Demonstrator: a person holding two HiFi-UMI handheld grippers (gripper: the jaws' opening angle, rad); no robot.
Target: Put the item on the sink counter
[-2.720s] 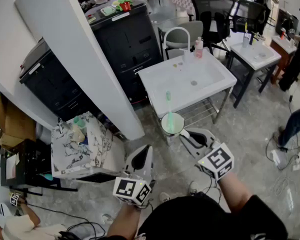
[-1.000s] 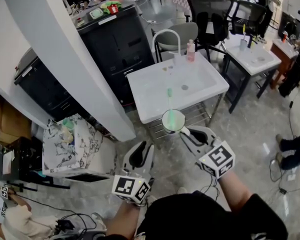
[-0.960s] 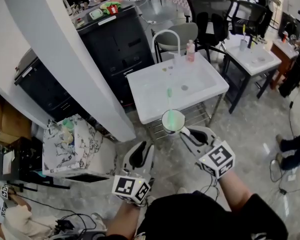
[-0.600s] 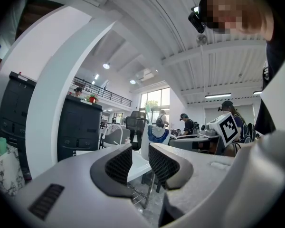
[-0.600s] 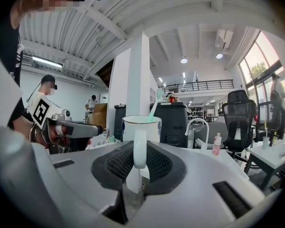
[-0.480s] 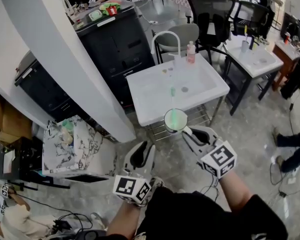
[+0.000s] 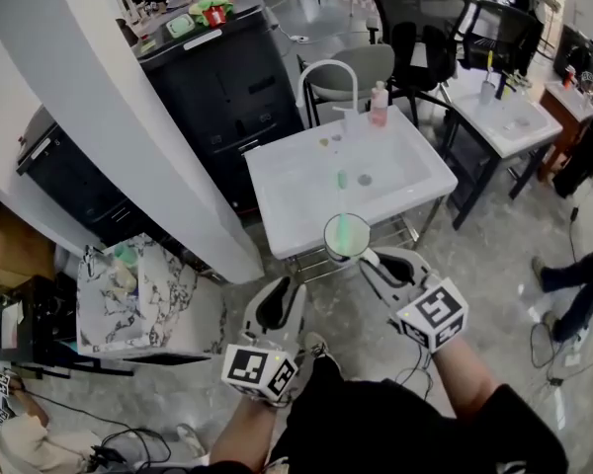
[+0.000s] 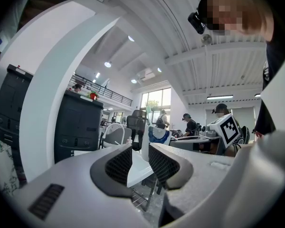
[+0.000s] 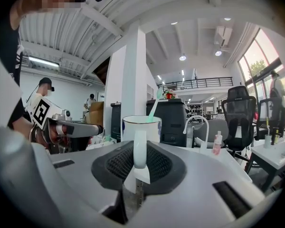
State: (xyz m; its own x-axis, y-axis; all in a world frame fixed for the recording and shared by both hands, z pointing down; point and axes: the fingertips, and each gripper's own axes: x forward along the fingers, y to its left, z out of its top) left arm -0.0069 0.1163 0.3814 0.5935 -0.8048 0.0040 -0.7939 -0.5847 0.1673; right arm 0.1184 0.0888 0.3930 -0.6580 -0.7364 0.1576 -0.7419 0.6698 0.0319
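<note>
My right gripper (image 7: 369, 261) is shut on the handle of a white mug (image 7: 346, 237) and holds it upright in the air in front of me. A green toothbrush (image 7: 342, 205) stands in the mug. In the right gripper view the mug (image 9: 141, 127) rises just beyond the gripper (image 9: 139, 164), whose pads clamp its handle. The white sink counter (image 7: 277, 227) stands just ahead of the mug, with a curved faucet (image 7: 328, 69) and a pink soap bottle (image 7: 380, 102) at its back edge. My left gripper (image 7: 281, 296) hangs lower left, open, with nothing between its fingers (image 8: 119, 164).
A white pillar (image 7: 128, 117) and black cabinets (image 7: 227, 87) stand left of the sink. A marble-patterned box (image 7: 138, 299) sits on the floor at left. Office chairs (image 7: 420, 28) and a second sink table (image 7: 504, 117) lie to the right; a person's legs (image 7: 573, 284) are at the right edge.
The sink counter and the room have shifted a little in the head view as I move. The mug stays in my right gripper; the left gripper has not changed.
</note>
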